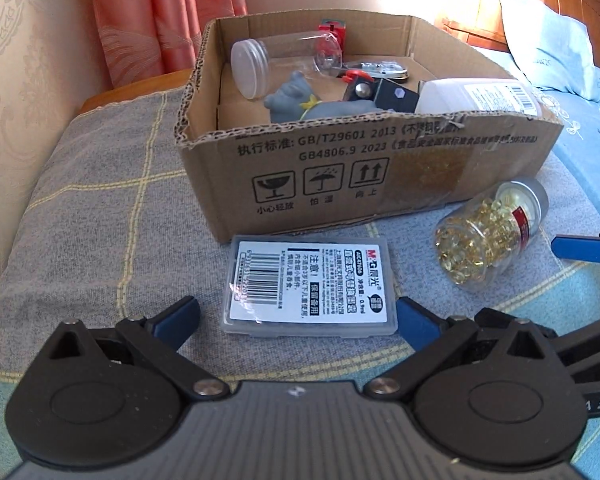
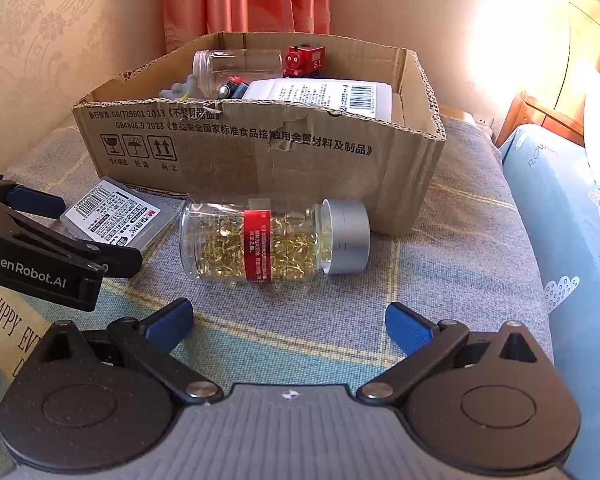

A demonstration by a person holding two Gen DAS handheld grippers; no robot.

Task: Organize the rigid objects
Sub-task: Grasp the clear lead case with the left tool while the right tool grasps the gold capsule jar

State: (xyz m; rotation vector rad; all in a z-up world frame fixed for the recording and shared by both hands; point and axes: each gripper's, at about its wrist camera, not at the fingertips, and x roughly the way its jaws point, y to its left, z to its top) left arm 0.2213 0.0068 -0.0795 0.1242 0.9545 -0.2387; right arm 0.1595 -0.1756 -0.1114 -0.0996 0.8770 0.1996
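A: Where lies the case point(image 1: 310, 286)?
B: Flat on the blanket point(image 1: 100, 208), between the spread left tongs point(image 1: 298, 314), before the box point(image 1: 340, 168).
A: And the bottle point(image 2: 274, 240)?
B: On its side, ahead of the released right tongs point(image 2: 289, 326).

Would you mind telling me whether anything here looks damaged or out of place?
The box's front rim is torn and dented near the middle. Two things lie outside it on the blanket: the capsule bottle, on its side with cap on and nothing spilled, and the flat case. Both grippers, left and right, are open and empty.
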